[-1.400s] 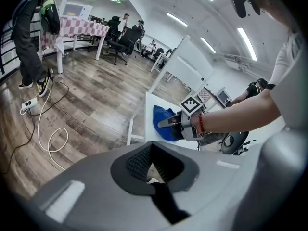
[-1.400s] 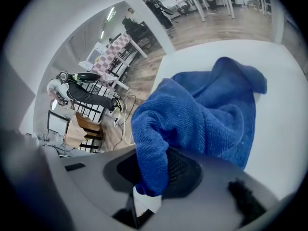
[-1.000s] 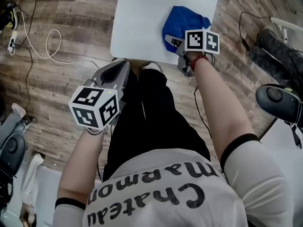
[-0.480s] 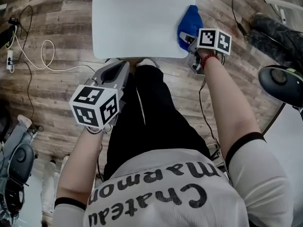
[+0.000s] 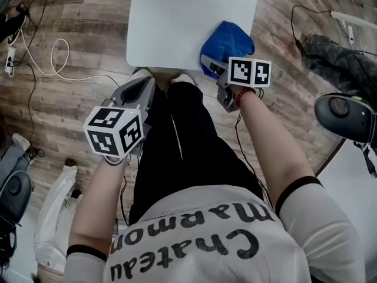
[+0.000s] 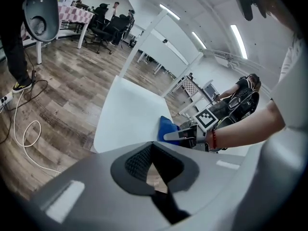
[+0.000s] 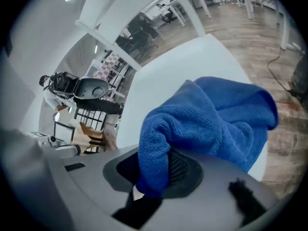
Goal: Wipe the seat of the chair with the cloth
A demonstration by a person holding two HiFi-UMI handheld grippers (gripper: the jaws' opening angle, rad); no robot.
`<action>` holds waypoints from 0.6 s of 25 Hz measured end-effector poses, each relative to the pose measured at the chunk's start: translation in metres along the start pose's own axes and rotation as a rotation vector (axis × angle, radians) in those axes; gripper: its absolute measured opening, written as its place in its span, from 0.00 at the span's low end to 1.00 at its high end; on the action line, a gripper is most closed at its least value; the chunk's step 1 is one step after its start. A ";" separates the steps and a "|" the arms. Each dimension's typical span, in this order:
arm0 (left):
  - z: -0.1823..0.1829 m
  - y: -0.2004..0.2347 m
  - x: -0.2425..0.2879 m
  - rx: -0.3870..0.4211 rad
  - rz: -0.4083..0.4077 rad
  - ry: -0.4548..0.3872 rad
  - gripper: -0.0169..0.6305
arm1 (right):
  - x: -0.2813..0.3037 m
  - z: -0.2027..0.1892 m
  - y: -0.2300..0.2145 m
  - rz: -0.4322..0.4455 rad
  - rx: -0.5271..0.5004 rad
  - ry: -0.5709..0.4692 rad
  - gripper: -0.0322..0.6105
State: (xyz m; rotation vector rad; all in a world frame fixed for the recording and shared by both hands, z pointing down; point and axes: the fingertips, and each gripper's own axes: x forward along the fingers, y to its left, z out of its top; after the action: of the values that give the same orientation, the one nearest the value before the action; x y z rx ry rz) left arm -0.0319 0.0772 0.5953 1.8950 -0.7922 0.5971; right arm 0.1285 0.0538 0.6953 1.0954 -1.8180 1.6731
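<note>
One seat (image 5: 177, 22), one cloth (image 5: 228, 41), two grippers. Right gripper (image 5: 209, 62) clamps cloth at seat's near right corner; its view alone shows the pinched fold. Left gripper (image 5: 143, 84) closed, empty, short of seat.

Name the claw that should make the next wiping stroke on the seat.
Right: the right claw grips the blue cloth on the seat; the left claw is empty, off the seat.

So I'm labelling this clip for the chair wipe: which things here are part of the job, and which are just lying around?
Job: blue cloth, pinched in the right gripper; white chair seat under it.
Lying about: white cable on the floor; dark round object at right; left gripper, shut on nothing.
</note>
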 end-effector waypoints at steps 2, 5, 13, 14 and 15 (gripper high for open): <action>-0.002 0.012 -0.009 -0.014 0.016 -0.011 0.04 | 0.025 -0.012 0.032 0.043 -0.045 0.066 0.21; -0.003 0.032 -0.025 -0.058 0.051 -0.043 0.04 | 0.063 -0.026 0.085 0.115 -0.153 0.171 0.21; -0.042 0.086 -0.067 -0.168 0.147 -0.077 0.04 | 0.133 -0.049 0.178 0.239 -0.403 0.388 0.21; -0.047 0.090 -0.070 -0.181 0.156 -0.077 0.04 | 0.137 -0.052 0.178 0.227 -0.394 0.408 0.21; -0.050 0.093 -0.072 -0.192 0.161 -0.078 0.04 | 0.140 -0.055 0.175 0.219 -0.376 0.424 0.21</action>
State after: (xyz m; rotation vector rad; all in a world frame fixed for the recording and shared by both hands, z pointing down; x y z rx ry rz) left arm -0.1525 0.1118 0.6209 1.6981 -1.0227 0.5279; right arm -0.1018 0.0632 0.7036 0.3625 -1.9028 1.4514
